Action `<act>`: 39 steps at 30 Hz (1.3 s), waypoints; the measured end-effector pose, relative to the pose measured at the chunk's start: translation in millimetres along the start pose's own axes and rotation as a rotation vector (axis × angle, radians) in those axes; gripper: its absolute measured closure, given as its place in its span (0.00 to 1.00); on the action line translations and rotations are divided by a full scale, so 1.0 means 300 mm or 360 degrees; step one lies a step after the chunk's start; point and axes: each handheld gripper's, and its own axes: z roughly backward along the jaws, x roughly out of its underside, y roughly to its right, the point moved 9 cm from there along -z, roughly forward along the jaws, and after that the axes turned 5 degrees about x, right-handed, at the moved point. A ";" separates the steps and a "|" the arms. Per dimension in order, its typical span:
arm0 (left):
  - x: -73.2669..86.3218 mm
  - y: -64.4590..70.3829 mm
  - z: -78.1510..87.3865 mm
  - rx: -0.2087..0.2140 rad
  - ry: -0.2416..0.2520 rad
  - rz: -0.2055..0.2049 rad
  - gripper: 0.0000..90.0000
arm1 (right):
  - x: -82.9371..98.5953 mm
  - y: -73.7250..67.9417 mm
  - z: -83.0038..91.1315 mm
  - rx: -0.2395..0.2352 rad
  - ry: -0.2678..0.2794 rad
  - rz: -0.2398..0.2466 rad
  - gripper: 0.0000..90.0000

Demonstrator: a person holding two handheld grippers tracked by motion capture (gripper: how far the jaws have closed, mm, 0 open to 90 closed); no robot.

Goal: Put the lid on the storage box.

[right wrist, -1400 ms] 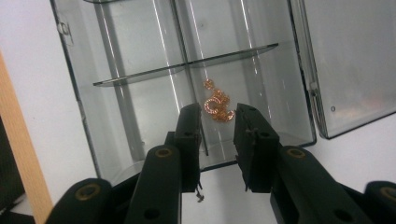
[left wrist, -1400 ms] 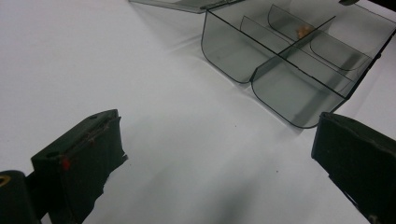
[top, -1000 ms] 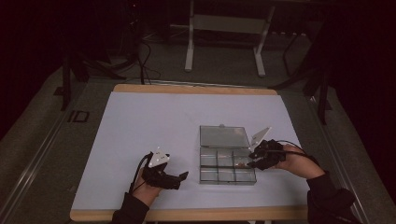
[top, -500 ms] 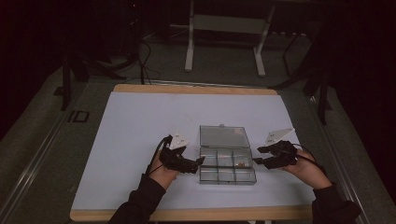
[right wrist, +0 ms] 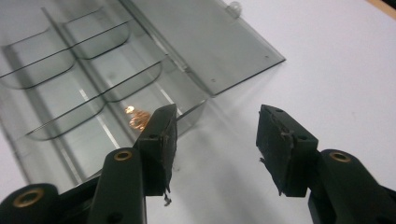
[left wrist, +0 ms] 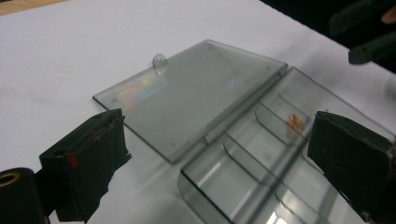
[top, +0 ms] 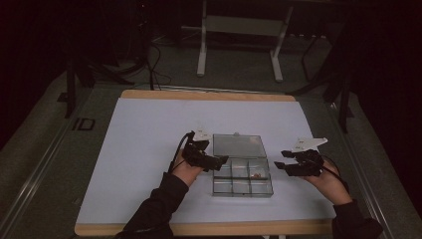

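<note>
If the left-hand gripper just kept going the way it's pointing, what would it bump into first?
Probably the clear compartment box: the left gripper has open jaws straddling its near corner, the flat lid just beyond. Depth is uncertain.

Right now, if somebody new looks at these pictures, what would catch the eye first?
A clear plastic compartment box lies on the white table, its lid folded flat open behind it. One small coppery item sits in a compartment on the box's right. An open hand-held gripper waits on each side, the left hand-held gripper at the box's edge, the right hand-held gripper just beside it.
</note>
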 end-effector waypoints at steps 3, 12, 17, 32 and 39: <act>-0.014 -0.008 -0.023 0.0012 0.0001 0.0021 0.06 | -0.004 0.013 -0.006 0.0039 0.0030 -0.0027 0.53; -0.007 -0.022 -0.061 0.0019 -0.0038 0.0096 0.06 | -0.022 0.013 -0.018 0.0084 0.0054 -0.0047 0.52; -0.013 -0.058 -0.071 0.0012 -0.0023 0.0189 0.07 | -0.036 0.013 -0.022 0.0085 0.0064 -0.0046 0.52; 0.046 -0.147 -0.143 -0.0003 -0.0092 0.0503 0.26 | -0.014 0.007 -0.038 0.0086 0.0035 -0.0044 0.52; 0.071 -0.166 -0.158 0.0057 -0.0130 0.0604 0.37 | -0.011 -0.002 -0.048 0.0077 0.0011 -0.0032 0.52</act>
